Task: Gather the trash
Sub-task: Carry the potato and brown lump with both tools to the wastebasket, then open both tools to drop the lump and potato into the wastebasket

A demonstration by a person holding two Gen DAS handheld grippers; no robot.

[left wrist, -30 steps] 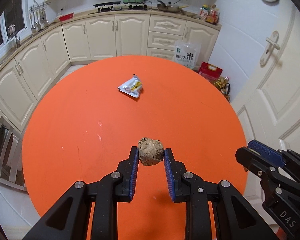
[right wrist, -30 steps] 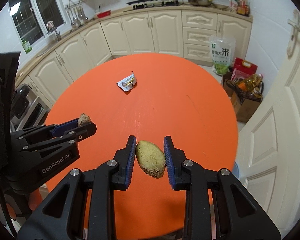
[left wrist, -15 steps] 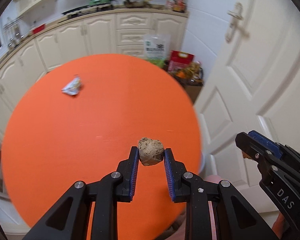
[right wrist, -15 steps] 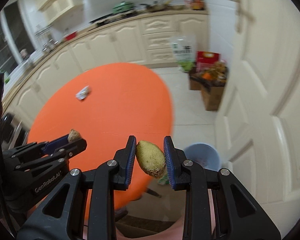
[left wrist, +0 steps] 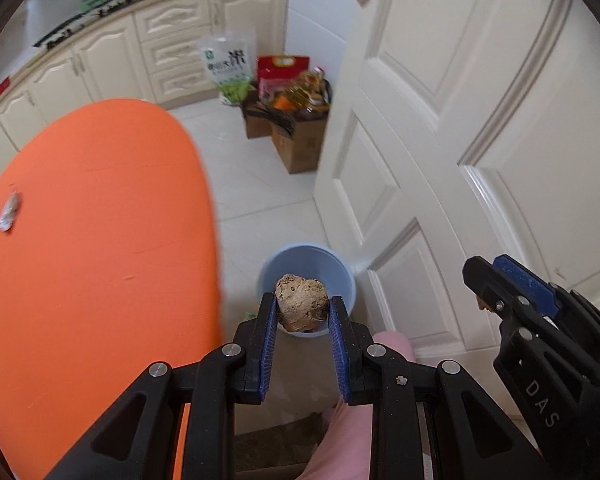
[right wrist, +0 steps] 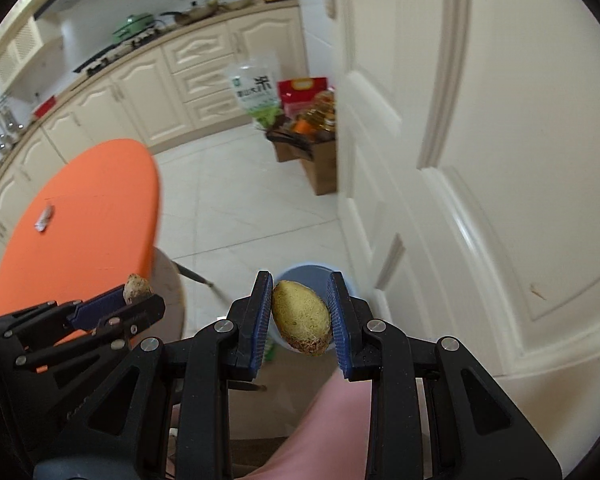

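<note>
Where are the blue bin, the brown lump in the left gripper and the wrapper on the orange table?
blue bin (left wrist: 296, 254), left wrist view, far inner wall.
brown lump (left wrist: 301, 302), left wrist view, its middle, between the pads.
wrapper (left wrist: 8, 212), left wrist view, its middle.

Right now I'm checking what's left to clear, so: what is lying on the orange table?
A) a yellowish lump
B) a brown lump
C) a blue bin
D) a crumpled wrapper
D: only the crumpled wrapper lies on the orange table; the brown lump is clamped in the left gripper, the yellowish lump in the right gripper, and the blue bin stands on the floor.
</note>
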